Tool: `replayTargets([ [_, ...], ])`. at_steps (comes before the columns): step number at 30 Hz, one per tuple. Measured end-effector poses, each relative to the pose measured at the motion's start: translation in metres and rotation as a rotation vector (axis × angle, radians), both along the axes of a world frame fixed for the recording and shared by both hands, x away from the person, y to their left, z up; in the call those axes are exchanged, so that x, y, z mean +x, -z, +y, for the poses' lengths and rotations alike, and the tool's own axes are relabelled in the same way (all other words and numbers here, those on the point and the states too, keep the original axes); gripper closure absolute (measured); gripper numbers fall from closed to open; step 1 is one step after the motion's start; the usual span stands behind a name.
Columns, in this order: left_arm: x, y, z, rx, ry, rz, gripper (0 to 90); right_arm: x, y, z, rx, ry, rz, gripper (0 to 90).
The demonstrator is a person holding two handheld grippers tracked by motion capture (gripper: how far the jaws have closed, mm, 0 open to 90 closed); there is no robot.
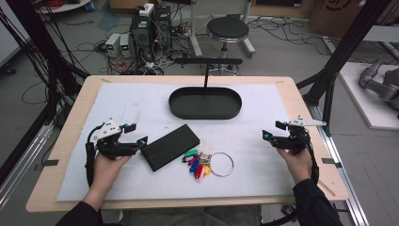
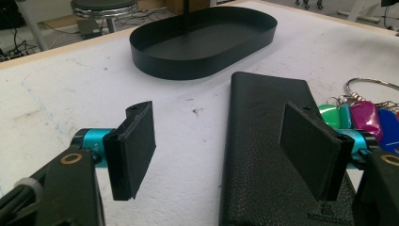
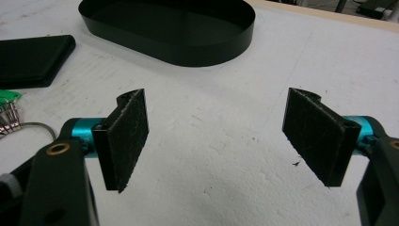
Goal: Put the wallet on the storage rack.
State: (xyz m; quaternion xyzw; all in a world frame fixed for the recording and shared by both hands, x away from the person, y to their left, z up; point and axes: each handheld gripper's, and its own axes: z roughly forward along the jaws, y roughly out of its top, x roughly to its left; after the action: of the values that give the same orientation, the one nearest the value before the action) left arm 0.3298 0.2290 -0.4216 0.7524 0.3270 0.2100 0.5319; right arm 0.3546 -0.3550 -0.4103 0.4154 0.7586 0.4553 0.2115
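my wooden table [image 1: 70,113] carries a white mat [image 1: 122,101] over most of its top. on the mat lie a black oval tray [image 1: 205,103], a flat black case [image 1: 170,146] and, just beside it, a bunch of coloured key tags [image 1: 196,164] on a ring.

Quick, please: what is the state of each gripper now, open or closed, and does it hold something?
Left gripper: open, holding nothing; one jaw over the black case.
Right gripper: open, holding nothing.

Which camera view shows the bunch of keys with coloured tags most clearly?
The high view: the whole bunch of keys lies in plain sight, ring included. The left gripper view cuts it off at the frame edge; the right gripper view catches a green tag and part of the ring.
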Motion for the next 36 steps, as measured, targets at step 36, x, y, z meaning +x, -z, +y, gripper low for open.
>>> replayTargets([
  [36,0.003,0.019,0.004,-0.004,-0.06,0.27,47.0,0.004,0.002,0.0,-0.009,0.017,-0.013,24.0],
])
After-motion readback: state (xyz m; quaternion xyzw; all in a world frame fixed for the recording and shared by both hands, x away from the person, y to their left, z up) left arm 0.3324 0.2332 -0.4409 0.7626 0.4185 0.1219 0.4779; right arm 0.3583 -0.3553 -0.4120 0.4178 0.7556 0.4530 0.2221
